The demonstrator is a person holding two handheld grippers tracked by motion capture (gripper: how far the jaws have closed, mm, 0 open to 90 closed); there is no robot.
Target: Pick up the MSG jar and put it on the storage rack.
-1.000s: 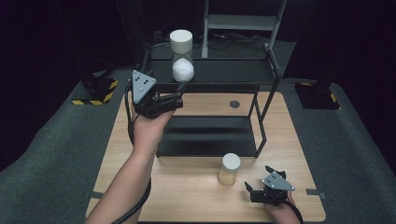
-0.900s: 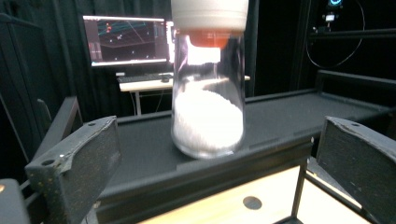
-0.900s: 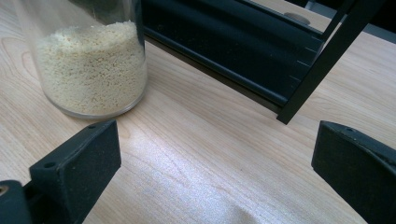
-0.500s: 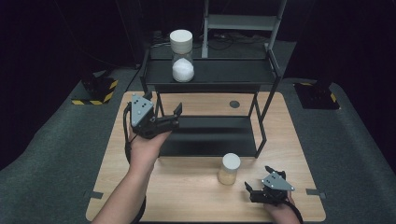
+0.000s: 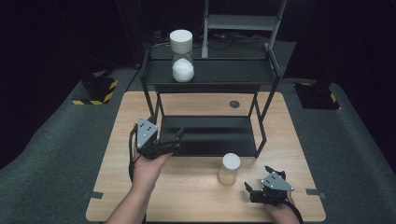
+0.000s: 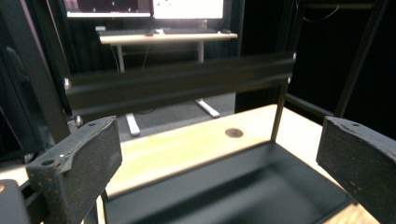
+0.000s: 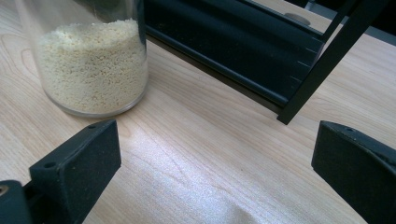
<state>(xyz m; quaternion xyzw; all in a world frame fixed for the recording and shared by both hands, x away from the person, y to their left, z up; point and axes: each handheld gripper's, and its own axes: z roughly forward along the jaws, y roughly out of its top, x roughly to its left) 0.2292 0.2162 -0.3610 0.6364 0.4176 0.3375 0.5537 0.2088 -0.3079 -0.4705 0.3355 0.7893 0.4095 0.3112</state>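
Your right tool (image 5: 261,192) is the nearer one: the jar of pale grains (image 5: 229,169) stands upright on the table (image 5: 196,196), just beside it, up and to its left, in front of the rack's lower shelf (image 5: 210,135). Jaws spread wide, nothing between them. Left tool (image 5: 170,140) also spread & empty, at the lower shelf's left end, farther off. 2nd jar (image 5: 182,56) sits on the top shelf. Long axis vertical, so I'd approach from the side.
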